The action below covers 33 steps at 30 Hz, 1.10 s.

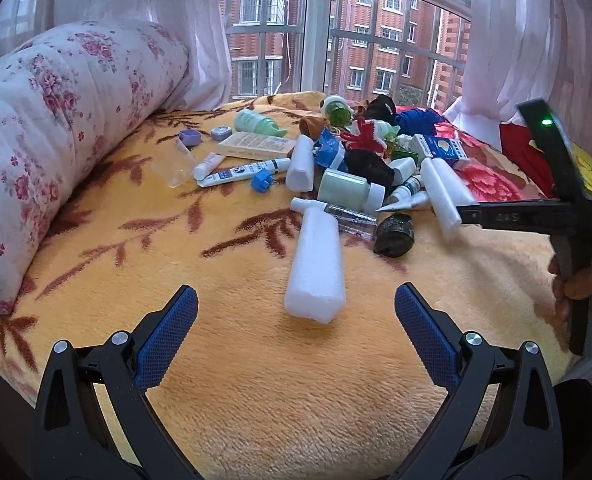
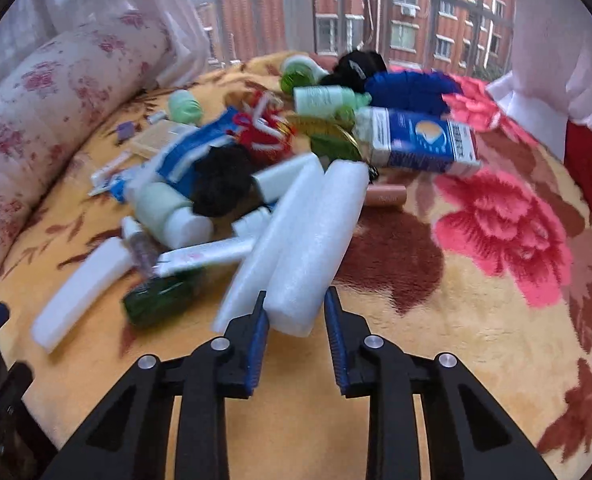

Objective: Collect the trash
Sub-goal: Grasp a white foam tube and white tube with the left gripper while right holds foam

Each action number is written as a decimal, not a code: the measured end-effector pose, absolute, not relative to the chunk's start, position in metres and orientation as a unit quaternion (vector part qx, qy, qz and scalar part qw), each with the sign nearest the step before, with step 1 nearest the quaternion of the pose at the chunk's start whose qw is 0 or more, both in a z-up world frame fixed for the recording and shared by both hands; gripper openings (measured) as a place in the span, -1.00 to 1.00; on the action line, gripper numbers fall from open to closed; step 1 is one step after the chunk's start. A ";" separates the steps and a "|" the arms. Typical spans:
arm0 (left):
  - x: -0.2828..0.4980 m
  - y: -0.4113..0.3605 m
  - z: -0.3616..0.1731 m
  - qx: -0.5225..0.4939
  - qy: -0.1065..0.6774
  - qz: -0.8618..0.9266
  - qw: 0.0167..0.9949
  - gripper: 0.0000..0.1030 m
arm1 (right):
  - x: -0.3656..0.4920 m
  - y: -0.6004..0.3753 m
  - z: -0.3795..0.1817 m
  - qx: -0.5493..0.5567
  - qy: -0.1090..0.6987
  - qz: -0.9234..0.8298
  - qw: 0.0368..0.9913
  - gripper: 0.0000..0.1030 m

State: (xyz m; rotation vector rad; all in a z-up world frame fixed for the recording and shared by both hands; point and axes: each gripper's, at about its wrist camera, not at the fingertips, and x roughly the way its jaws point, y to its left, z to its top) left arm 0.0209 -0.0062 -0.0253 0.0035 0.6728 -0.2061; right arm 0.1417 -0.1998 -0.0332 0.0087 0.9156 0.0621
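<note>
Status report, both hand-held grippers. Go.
Right hand-held gripper shut on foam stick. Left hand-held gripper open, empty. Second foam stick alongside, touching.

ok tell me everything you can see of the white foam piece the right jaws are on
The foam piece is a long white block of soft-looking foam with rounded edges and a grainy surface. It lies tilted, its near end between the right gripper jaws, which press on its sides, and its far end reaching toward the blue and white carton. A second white foam strip lies against its left side. The left wrist view also shows it at the edge of the pile.
</note>
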 end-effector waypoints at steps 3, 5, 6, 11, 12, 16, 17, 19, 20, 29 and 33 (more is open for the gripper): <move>0.020 -0.007 -0.024 0.009 0.326 -0.099 0.940 0.87 | 0.140 -0.203 -0.030 0.012 0.430 0.031 0.902 -0.47; 0.022 -0.007 -0.024 0.008 0.326 -0.097 0.940 0.87 | 0.134 -0.203 -0.025 0.015 0.418 0.035 0.908 -0.48; 0.025 -0.006 -0.024 0.006 0.327 -0.098 0.940 0.87 | 0.131 -0.203 -0.023 0.018 0.414 0.037 0.909 -0.48; 0.037 -0.014 -0.012 -0.011 0.334 -0.124 0.934 0.87 | 0.100 -0.210 -0.003 0.040 0.378 0.051 0.923 -0.48; 0.041 -0.020 -0.006 -0.013 0.332 -0.141 0.933 0.87 | 0.094 -0.212 0.001 0.045 0.372 0.053 0.926 -0.48; 0.060 -0.057 0.014 0.007 0.311 -0.181 0.933 0.87 | 0.064 -0.226 0.014 0.058 0.350 0.052 0.933 -0.48; 0.067 -0.070 0.017 0.017 0.307 -0.191 0.932 0.87 | 0.059 -0.229 0.016 0.057 0.348 0.050 0.935 -0.48; 0.085 -0.099 0.016 0.040 0.310 -0.213 0.926 0.87 | 0.046 -0.238 0.020 0.057 0.344 0.047 0.936 -0.48; 0.093 -0.111 0.012 0.053 0.316 -0.220 0.921 0.87 | 0.040 -0.242 0.021 0.055 0.344 0.046 0.936 -0.48; 0.161 -0.190 -0.045 0.096 0.425 -0.229 0.871 0.62 | 0.015 -0.263 0.027 0.043 0.329 0.039 0.943 -0.48; 0.176 -0.185 -0.050 0.066 0.445 -0.235 0.862 -0.26 | 0.012 -0.268 0.027 0.046 0.324 0.039 0.944 -0.48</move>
